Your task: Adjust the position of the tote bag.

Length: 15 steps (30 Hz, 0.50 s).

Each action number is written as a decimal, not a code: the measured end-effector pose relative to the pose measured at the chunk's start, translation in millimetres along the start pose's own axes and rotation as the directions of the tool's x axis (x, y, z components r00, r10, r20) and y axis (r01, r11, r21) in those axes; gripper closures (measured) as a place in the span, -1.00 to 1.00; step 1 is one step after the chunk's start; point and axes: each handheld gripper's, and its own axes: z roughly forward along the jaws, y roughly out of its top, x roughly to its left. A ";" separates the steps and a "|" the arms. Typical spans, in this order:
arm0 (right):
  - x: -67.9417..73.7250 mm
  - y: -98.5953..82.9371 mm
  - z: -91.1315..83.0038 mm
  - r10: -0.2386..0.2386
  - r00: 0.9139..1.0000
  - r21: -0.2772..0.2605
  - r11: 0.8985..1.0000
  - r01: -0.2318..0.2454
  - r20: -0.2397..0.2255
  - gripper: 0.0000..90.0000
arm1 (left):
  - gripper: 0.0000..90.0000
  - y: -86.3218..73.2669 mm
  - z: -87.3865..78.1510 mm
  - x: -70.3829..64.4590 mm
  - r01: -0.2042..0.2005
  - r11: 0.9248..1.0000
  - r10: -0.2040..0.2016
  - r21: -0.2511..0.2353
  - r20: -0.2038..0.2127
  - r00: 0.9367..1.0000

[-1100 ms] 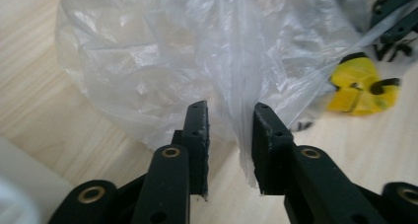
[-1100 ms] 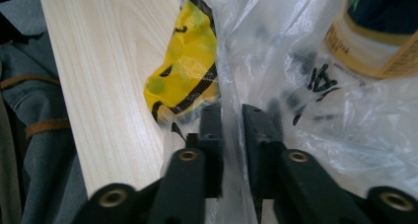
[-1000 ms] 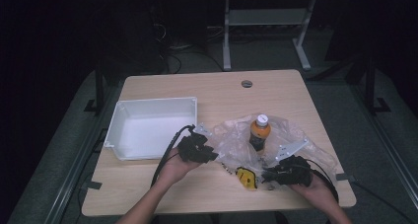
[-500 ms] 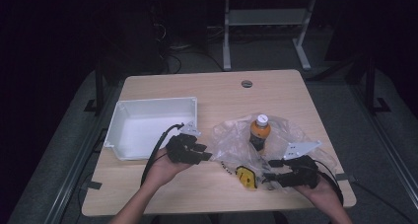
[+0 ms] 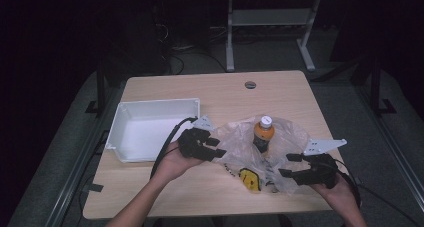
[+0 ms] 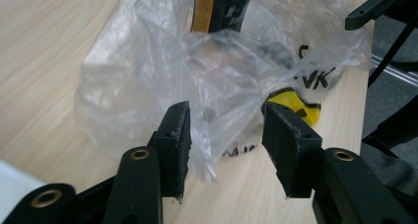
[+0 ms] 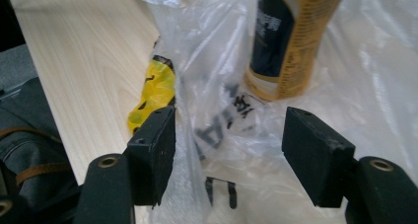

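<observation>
A bottle of orange drink with a white cap (image 5: 263, 132) stands upright inside a crumpled clear plastic bag (image 5: 240, 147) on the wooden table (image 5: 225, 92). The bag carries black lettering and a yellow patch (image 5: 248, 178). My left gripper (image 5: 216, 149) is at the bag's left edge, open, and a fold of the bag (image 6: 162, 71) lies between its jaws. My right gripper (image 5: 286, 165) is at the bag's right front edge, also open. Its jaws straddle the film (image 7: 212, 46), with the bottle (image 7: 291, 36) just beyond.
A white rectangular tray (image 5: 125, 117) sits empty on the table's left half, just behind my left hand. A round cable hole (image 5: 250, 84) marks the table's far middle. The near table edge runs close under both forearms. A metal stand (image 5: 265, 17) is on the floor beyond.
My left gripper drew back slightly, then returned to the bag's left edge. My right gripper shifted a little to the right. The bottle and bag stayed put.
</observation>
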 end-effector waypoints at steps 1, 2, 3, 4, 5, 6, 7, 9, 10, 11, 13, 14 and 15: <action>-1.5 -0.6 -1.5 0.006 1.000 0.001 1.000 -0.006 0.003 -0.19 | 0.14 2.7 1.8 0.0 -0.006 1.000 0.006 0.000 0.004 1.000; -2.8 -1.1 -2.5 0.003 1.000 -0.002 1.000 -0.003 0.008 -0.20 | 0.13 5.2 3.4 -0.3 -0.012 1.000 0.012 -0.005 0.005 1.000; -3.5 -1.4 -3.8 0.009 1.000 -0.002 1.000 -0.009 0.009 -0.21 | 0.13 7.9 4.4 0.1 -0.020 1.000 0.020 -0.001 0.009 1.000; -4.3 -1.9 -4.6 0.009 1.000 -0.007 1.000 -0.009 0.012 -0.22 | 0.11 10.4 6.2 -0.4 -0.017 1.000 0.017 -0.005 0.011 1.000; -5.1 -2.2 -5.7 0.009 1.000 -0.005 1.000 -0.009 0.013 -0.22 | 0.10 13.1 7.0 0.1 -0.033 0.999 0.033 -0.002 0.011 0.999; -5.6 -2.6 -6.4 0.014 1.000 -0.006 1.000 -0.014 0.019 -0.23 | 0.08 15.6 8.4 0.3 -0.035 0.999 0.035 -0.004 0.011 0.999; -6.2 -2.8 -7.0 0.016 1.000 -0.004 1.000 -0.016 0.024 -0.24 | 0.07 18.7 10.4 0.1 -0.033 0.999 0.033 -0.004 0.014 0.999; -7.8 -3.5 -8.9 0.021 0.999 -0.004 1.000 -0.021 0.035 -0.24 | 0.05 23.0 12.5 1.5 -0.045 0.999 0.045 0.000 0.019 0.999; -8.8 -3.8 -9.9 0.022 0.999 -0.005 1.000 -0.022 0.038 -0.24 | 0.04 25.0 14.2 1.8 -0.039 0.999 0.039 -0.005 0.025 0.999; -9.5 -4.2 -10.8 0.025 0.999 -0.006 1.000 -0.025 0.041 -0.24 | 0.04 27.4 15.6 2.8 -0.045 0.999 0.045 -0.004 0.026 0.999; -11.5 -4.7 -12.4 0.023 0.999 -0.008 1.000 -0.023 0.048 -0.25 | 0.01 32.5 17.4 3.3 -0.051 0.999 0.051 -0.005 0.027 0.998; -12.3 -4.8 -13.2 0.026 0.998 -0.013 1.000 -0.025 0.053 -0.25 | -0.01 35.2 17.4 3.7 -0.062 0.998 0.062 -0.006 0.029 0.998; -12.8 -5.1 -14.2 0.032 0.998 -0.015 0.999 -0.032 0.052 -0.27 | -0.02 38.3 18.1 3.1 -0.059 0.998 0.060 -0.010 0.028 0.998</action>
